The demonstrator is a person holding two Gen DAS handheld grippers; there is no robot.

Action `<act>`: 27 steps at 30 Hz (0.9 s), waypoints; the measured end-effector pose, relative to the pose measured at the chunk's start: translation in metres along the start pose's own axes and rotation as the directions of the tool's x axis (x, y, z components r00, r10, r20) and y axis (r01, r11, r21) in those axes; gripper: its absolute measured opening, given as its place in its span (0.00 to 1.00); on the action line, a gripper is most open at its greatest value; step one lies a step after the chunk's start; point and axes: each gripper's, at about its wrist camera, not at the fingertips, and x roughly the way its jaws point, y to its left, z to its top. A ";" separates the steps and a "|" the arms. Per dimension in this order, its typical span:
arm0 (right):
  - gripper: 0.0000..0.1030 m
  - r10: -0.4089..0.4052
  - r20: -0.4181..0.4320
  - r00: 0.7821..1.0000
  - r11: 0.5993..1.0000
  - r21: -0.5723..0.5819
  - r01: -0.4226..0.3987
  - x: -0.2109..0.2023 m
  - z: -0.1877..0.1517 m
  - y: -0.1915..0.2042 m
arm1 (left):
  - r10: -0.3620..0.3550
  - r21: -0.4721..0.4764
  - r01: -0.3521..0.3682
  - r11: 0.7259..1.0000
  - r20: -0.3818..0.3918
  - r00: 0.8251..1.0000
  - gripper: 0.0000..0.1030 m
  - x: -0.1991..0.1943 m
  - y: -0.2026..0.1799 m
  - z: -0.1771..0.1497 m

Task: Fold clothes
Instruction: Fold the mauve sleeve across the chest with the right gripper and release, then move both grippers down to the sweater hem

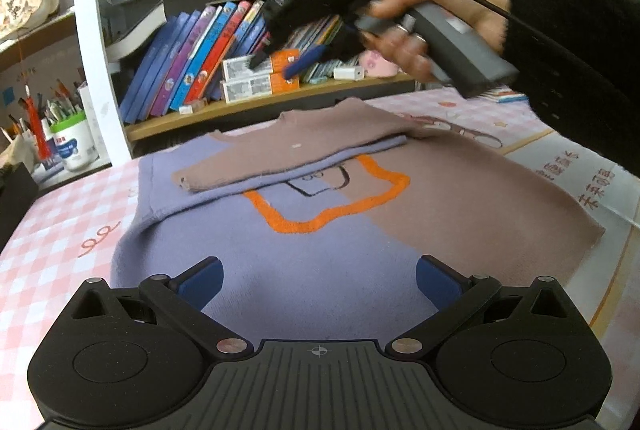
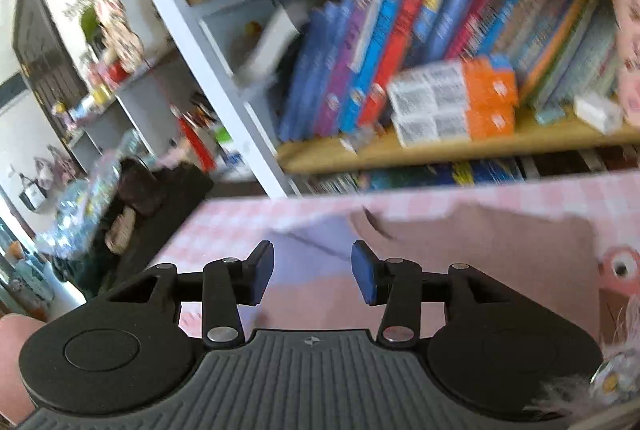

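A lilac and brown sweater (image 1: 304, 254) with an orange outline on its chest lies flat on the pink checked tablecloth (image 1: 60, 230). One brown sleeve (image 1: 280, 154) is folded across its upper part. My left gripper (image 1: 318, 280) is open and empty, low over the lilac hem area. My right gripper (image 1: 276, 64) shows in the left wrist view, held in the air above the sweater's far edge, open and empty. In the blurred right wrist view the right gripper (image 2: 313, 276) hangs open above the sweater (image 2: 460, 262).
A bookshelf (image 1: 248, 102) with leaning books and orange boxes (image 1: 260, 76) stands right behind the table's far edge. A pen pot (image 1: 72, 138) stands at the left. A printed mat (image 1: 560, 166) lies under the sweater's right side.
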 end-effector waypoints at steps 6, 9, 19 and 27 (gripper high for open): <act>0.40 -0.036 -0.061 0.997 0.999 0.015 0.037 -0.011 -0.036 -0.025 | 0.026 0.002 -0.026 1.000 -0.004 1.000 1.00 0.000 -0.001 -0.001; 0.40 -0.051 -0.071 0.996 0.999 -0.017 0.050 -0.022 -0.055 -0.026 | 0.034 0.003 -0.034 0.999 -0.015 0.999 1.00 0.002 -0.001 0.000; 0.40 -0.119 -0.006 0.993 0.986 -0.122 0.117 -0.083 -0.096 -0.033 | 0.076 0.014 -0.076 0.997 -0.048 0.996 1.00 0.007 -0.002 0.000; 0.40 -0.148 0.054 0.987 0.977 -0.148 0.155 -0.114 -0.131 -0.033 | 0.121 0.011 -0.121 0.993 0.021 0.992 1.00 -0.005 -0.003 -0.001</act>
